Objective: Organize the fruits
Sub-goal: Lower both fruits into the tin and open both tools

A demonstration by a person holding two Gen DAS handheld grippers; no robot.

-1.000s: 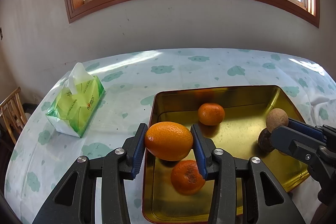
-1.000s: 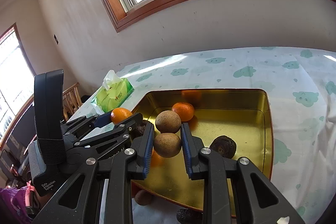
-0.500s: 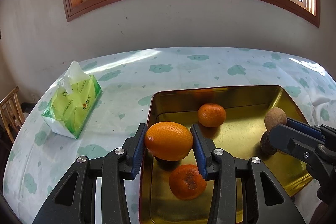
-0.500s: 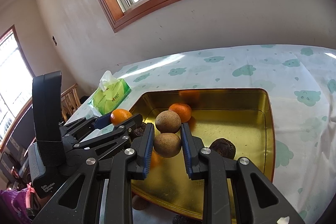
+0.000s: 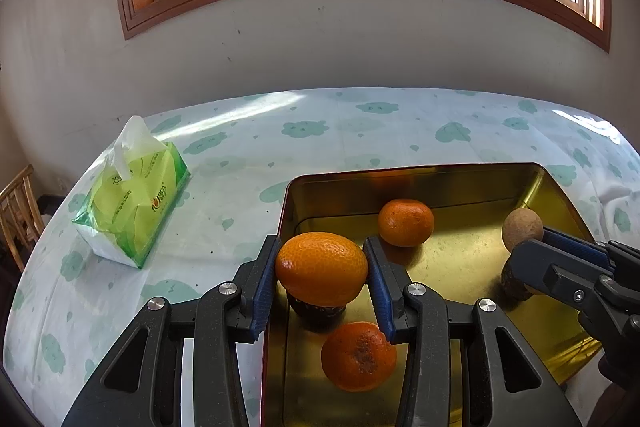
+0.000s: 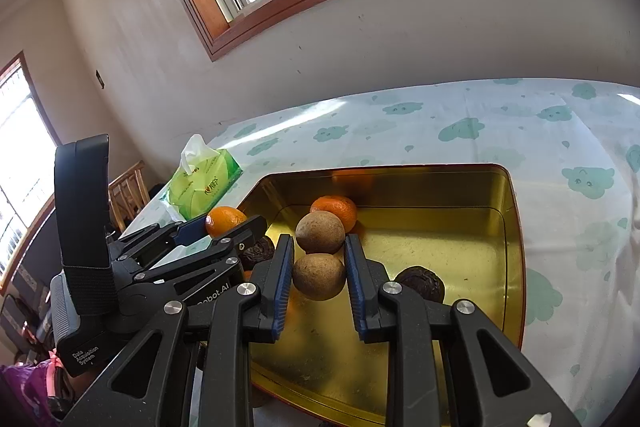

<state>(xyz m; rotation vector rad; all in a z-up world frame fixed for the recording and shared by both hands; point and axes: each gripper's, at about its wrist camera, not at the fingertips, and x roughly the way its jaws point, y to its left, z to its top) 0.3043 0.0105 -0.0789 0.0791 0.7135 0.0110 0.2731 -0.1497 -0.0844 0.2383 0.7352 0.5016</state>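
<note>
Your left gripper [image 5: 322, 269] is pinching a large orange [image 5: 321, 268] between its blue pads, holding it above the near left corner of the gold tin tray [image 5: 440, 179], with the pads pressed against both sides of the fruit. Just under that orange sits a dark wrinkled fruit [image 5: 316, 311] on the tray floor, and nearer to you a second orange with a brownish blemish [image 5: 358, 355] lies in the tray between the gripper's arms. A third orange [image 5: 406, 222] rests further back toward the middle of the tray. Your right gripper [image 6: 319, 273] is clamped on a round brown fruit [image 6: 319, 275], its pads closed tight on either side, and it holds that fruit over the tray's left half. Directly beyond it, a second brown fruit [image 6: 320, 231] sits on the tray floor, touching or almost touching the orange behind it. Another dark wrinkled fruit [image 6: 420, 285] lies in the tray just to the right of your right gripper's pad. From the right wrist view your left gripper shows at the left, with its orange over the tray's edge. A green pack of tissues [image 5: 134, 203] stands on the cloud-patterned tablecloth [image 5: 360, 123], well apart from the tray on its left side, and a wooden chair [image 5: 20, 215] shows past the table's edge
</note>
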